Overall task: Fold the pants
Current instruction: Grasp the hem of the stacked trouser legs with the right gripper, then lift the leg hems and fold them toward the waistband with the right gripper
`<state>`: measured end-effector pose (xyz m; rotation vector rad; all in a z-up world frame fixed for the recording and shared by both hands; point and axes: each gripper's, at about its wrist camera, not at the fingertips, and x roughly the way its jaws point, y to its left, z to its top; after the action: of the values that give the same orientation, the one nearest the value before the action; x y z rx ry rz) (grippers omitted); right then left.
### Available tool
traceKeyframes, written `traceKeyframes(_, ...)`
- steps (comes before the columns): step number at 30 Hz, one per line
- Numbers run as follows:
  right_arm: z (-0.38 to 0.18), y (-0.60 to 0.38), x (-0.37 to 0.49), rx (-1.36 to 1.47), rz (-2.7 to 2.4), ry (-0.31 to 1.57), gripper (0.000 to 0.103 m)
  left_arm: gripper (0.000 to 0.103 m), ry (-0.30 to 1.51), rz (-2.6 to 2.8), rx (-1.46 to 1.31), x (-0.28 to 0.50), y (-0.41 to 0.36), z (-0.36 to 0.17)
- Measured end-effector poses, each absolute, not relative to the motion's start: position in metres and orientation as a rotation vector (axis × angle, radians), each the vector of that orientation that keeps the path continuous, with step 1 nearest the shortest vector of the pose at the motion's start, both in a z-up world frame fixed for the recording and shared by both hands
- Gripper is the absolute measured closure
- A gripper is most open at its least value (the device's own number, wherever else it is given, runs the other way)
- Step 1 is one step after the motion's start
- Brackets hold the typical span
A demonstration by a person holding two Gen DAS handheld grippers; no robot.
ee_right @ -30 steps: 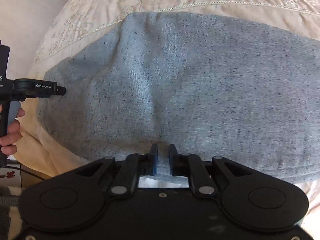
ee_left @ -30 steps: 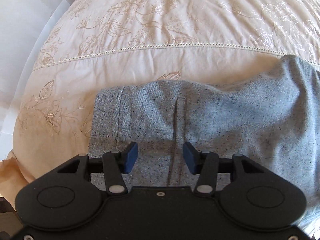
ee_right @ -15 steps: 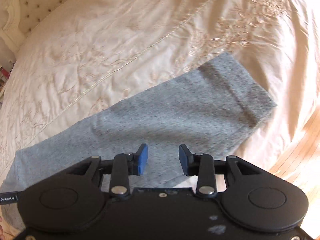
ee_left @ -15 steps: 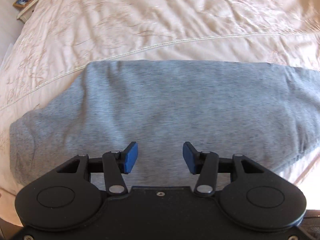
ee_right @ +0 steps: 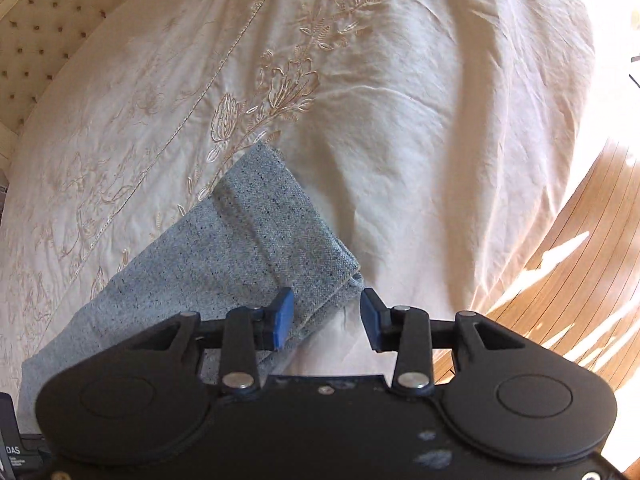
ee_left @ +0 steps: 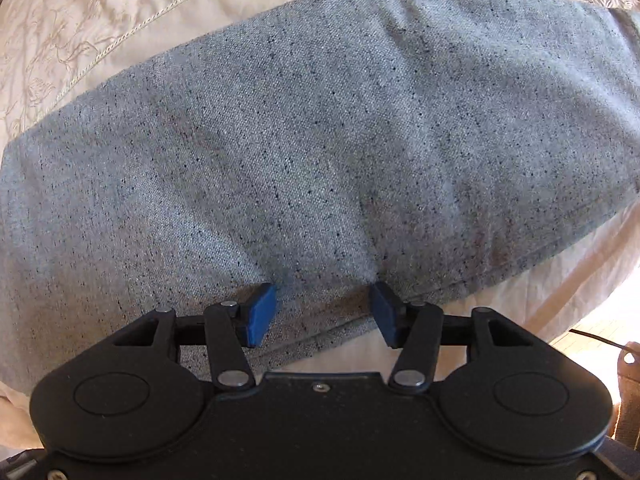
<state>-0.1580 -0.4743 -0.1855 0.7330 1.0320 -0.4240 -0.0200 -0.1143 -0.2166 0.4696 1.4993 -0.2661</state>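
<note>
The grey speckled pants (ee_left: pixel 320 128) lie flat on the bed, spread over its cream embroidered bedspread (ee_right: pixel 400 80), and I place everything from them.

My left hand-held gripper (ee_left: pixel 322 314) hangs low over the near edge of the pants, its jaws spread wide with nothing between them. The blue pads (ee_left: pixel 260 314) sit right at the cloth, straddling a stretch of the hemmed edge; I cannot tell whether they touch it. Past the far edge of the pants a corded seam (ee_left: pixel 132 32) runs across the bedspread.

My right hand-held gripper (ee_right: pixel 326 318) is at the cuffed leg end (ee_right: pixel 280 236) of the pants, also wide and holding nothing. Its left pad is over the cloth near the cuff's corner, and its right pad is over bare bedspread just beside that corner. Beyond the pants, embroidered flowers (ee_right: pixel 288 84) cross the bedspread, with a tufted headboard (ee_right: pixel 44 36) well beyond them. On the cuff side, past the bed's edge, is sunlit wooden floor (ee_right: pixel 560 280).
</note>
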Motion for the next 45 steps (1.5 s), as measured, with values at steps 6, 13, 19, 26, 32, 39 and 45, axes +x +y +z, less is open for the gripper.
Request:
traceKeyframes(6, -0.214, -0.484, -0.150, 0.829, -0.399, 1.052, 0.060, 0.043, 1.524, -0.238, 0.457, -0.016, -0.111, -0.207)
traceKeyframes(13, -0.235, -0.496, -0.152, 0.999, -0.414, 1.023, 0.058, 0.044, 1.505, -0.240, 0.419, -0.020, -0.106, -0.178)
traceKeyframes(19, -0.212, -0.493, -0.156, 1.010, -0.330, 0.914, 0.091, 0.044, 1.436, -0.245, 0.348, 0.005, -0.120, -0.151)
traceKeyframes(26, -0.158, -0.475, -0.149, 0.890, -0.201, 0.836, 0.091, 0.044, 1.362, -0.167, 0.323, 0.065, -0.149, -0.161)
traceKeyframes(32, -0.141, -0.471, -0.147, 0.860, -0.170, 0.832, 0.091, 0.043, 1.451, -0.114, 0.360, 0.090, -0.168, -0.211)
traceKeyframes(39, -0.131, -0.467, -0.139, 0.819, -0.155, 0.830, 0.091, 0.045, 1.410, -0.169, 0.319, 0.047, -0.157, -0.178)
traceKeyframes(45, -0.125, -0.454, -0.127, 0.758, -0.155, 0.847, 0.091, 0.045, 1.535, -0.234, 0.332, -0.001, -0.147, -0.213)
